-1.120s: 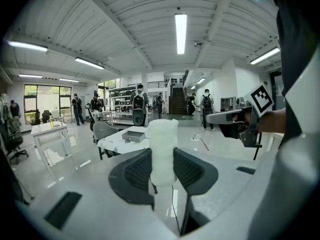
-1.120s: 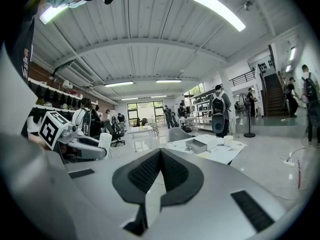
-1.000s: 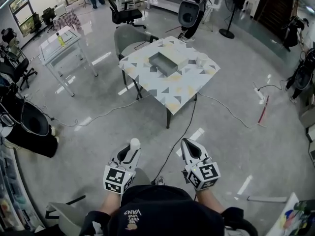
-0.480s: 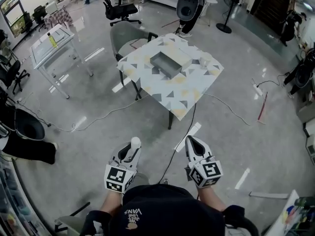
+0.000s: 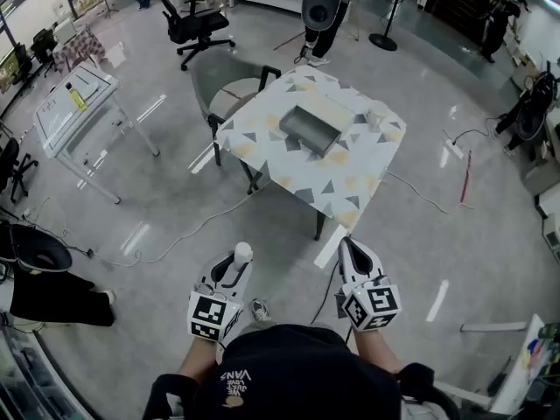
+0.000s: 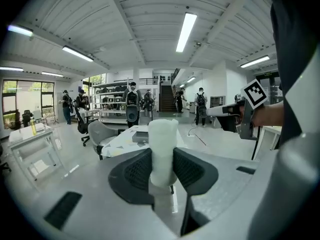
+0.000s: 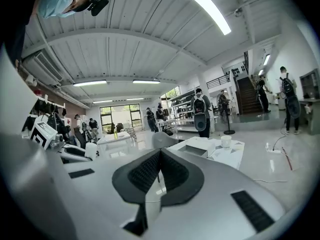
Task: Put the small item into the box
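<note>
In the head view my left gripper (image 5: 236, 259) is shut on a small white cylinder (image 5: 241, 252), which stands upright between the jaws. The left gripper view shows that cylinder (image 6: 162, 151) pinched by the dark pads (image 6: 137, 170). My right gripper (image 5: 347, 245) is held beside it, jaws shut and empty; its pads (image 7: 150, 171) meet in the right gripper view. The grey open box (image 5: 310, 129) sits on the patterned table (image 5: 350, 186) well ahead of both grippers, also seen as the box (image 7: 197, 148) from the right gripper.
A white cup (image 5: 376, 116) stands on the table to the right of the box. A grey chair (image 5: 229, 86) is at the table's far left side. A cable (image 5: 192, 234) runs across the floor. A glass-top table (image 5: 74, 94) stands left.
The table and box have come nearer and shifted right in the head view. Both grippers keep the same pose, and the white cylinder stays in the left one.
</note>
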{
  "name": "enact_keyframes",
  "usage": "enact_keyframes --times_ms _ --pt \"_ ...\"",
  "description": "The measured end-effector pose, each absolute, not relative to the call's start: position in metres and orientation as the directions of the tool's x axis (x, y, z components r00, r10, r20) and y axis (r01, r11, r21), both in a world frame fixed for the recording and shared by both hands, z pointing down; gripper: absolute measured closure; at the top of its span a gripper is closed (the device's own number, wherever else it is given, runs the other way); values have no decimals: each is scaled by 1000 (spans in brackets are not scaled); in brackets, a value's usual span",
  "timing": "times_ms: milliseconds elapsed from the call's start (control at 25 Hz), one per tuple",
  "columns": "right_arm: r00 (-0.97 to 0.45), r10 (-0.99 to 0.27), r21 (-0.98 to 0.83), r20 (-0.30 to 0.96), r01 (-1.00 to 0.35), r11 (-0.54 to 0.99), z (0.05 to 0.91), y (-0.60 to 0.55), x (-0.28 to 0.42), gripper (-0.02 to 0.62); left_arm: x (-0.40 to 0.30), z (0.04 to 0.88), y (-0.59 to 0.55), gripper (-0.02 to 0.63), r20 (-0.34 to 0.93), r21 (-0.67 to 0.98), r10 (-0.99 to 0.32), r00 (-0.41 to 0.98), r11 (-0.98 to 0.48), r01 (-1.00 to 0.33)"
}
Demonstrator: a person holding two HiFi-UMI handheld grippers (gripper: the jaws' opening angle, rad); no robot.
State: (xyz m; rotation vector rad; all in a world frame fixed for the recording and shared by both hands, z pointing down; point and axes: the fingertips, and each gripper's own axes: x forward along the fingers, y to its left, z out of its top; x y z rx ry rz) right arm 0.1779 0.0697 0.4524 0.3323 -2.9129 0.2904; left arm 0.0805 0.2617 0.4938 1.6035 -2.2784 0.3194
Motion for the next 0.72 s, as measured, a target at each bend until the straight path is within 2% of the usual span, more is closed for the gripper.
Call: enact_keyframes --times_ms 400,720 --pt "-934 -262 -180 242 -309 934 468 97 118 596 0 504 282 476 400 11 -880 -256 283 -959" --pt "-934 -237 -174 267 -289 941 480 93 64 597 -45 520 278 476 421 18 -871 -254 288 -958"
